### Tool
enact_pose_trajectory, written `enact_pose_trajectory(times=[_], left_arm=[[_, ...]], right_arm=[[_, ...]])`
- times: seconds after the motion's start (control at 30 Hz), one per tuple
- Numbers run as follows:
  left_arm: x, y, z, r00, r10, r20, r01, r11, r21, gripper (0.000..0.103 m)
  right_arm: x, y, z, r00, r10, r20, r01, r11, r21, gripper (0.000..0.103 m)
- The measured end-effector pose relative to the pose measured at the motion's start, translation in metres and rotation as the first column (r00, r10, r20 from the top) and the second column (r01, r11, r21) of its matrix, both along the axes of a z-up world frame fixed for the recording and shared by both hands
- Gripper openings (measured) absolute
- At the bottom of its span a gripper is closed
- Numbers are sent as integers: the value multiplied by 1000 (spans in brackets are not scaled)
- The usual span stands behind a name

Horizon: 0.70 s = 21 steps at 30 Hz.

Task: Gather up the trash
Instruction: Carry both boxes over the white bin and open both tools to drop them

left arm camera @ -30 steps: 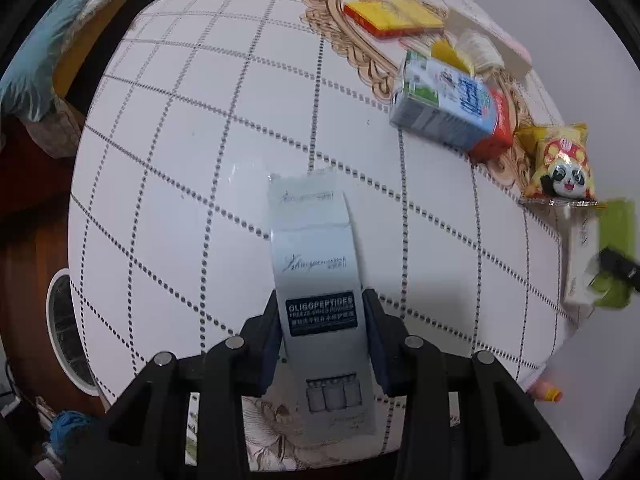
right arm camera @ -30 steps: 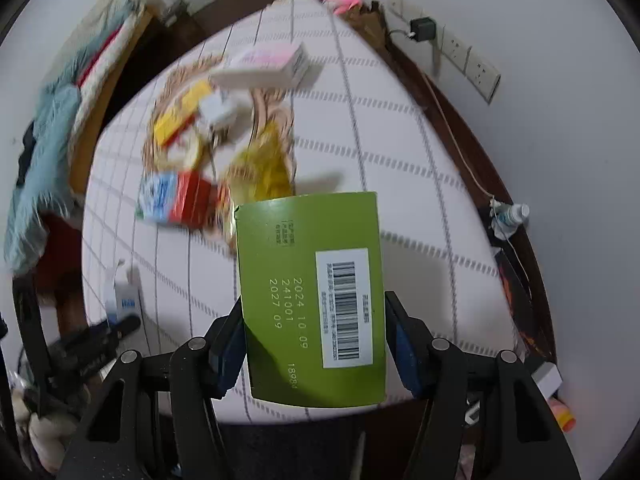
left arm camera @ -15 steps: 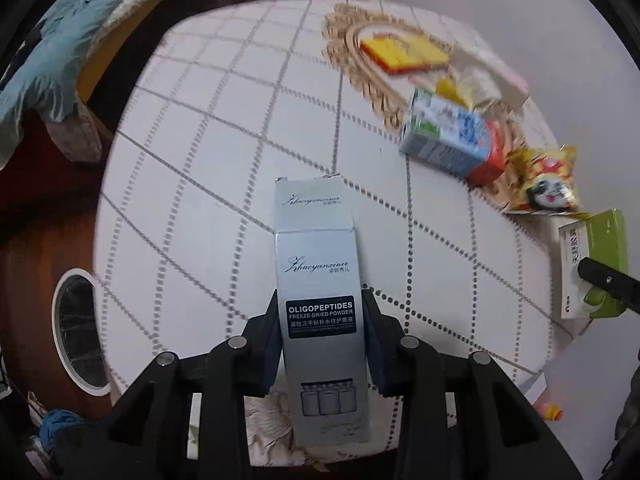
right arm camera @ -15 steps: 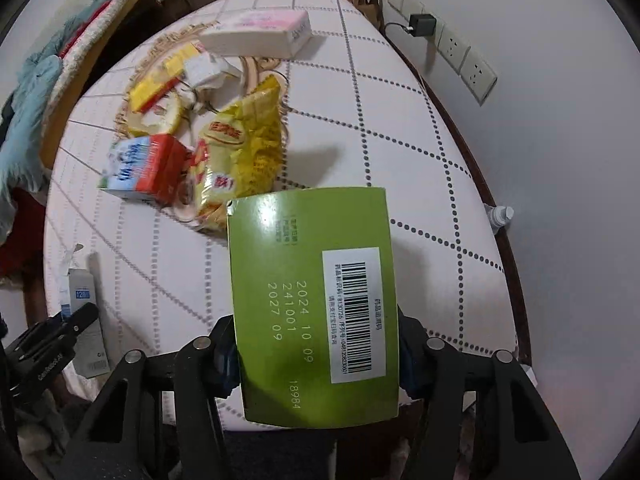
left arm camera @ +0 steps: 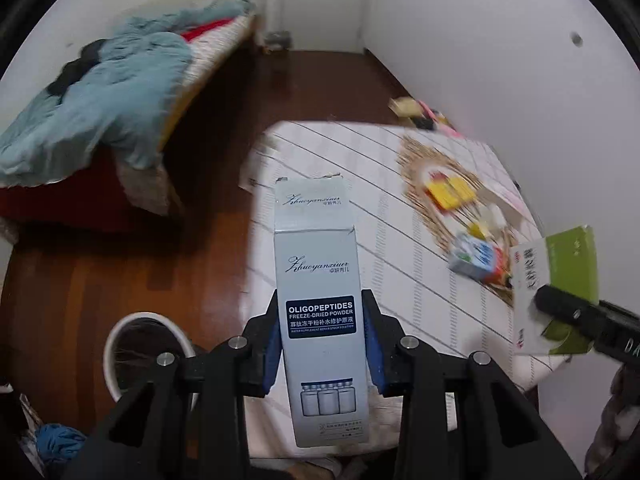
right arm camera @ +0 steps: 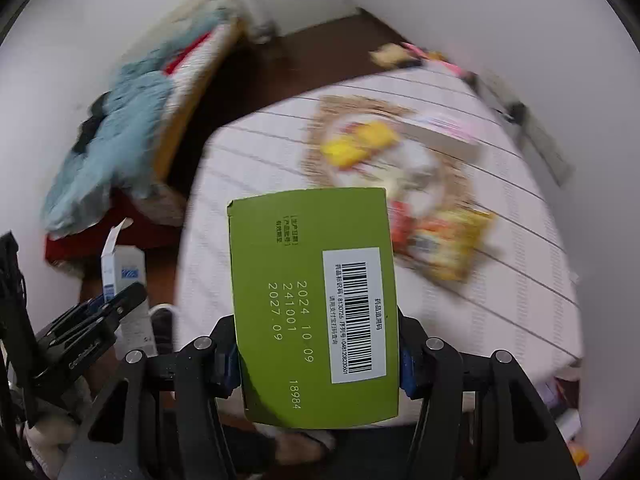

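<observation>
Bed (left arm camera: 100,120) with a rumpled blue blanket lies at far left. Nearer, a patterned table (left arm camera: 340,208) carries blurred packets and a small carton (left arm camera: 476,260). On the wooden floor beside it stands a white bin (left arm camera: 146,354), contents unclear. The right gripper (right arm camera: 318,354) clamps a green box (right arm camera: 312,304); the left gripper (left arm camera: 322,344) clamps a slim grey box (left arm camera: 320,312), both held above the table's near edge.

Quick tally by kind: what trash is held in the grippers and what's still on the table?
Boxes held: 2, silver box and green box
Cartons on table: 1, milk carton
Snack bags on table: 1, yellow bag
Yellow packets on table: 1
Total: 5
</observation>
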<state>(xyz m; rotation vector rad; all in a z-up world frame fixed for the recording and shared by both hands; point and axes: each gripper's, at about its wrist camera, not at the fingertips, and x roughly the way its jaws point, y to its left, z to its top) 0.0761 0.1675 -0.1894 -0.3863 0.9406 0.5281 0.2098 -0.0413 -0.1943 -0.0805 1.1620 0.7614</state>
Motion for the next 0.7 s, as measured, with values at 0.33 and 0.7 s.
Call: enact_pose_trajectory(times=[0.33, 0.7], left_arm=[[-108, 111, -29, 971, 231, -52, -232, 973, 1, 32], [-209, 213, -149, 893, 385, -232, -423, 895, -142, 32]], right_arm=[[-98, 174, -16, 963, 264, -59, -262, 964, 49, 60], [-190, 330, -160, 870, 405, -280, -441, 894, -75, 60]])
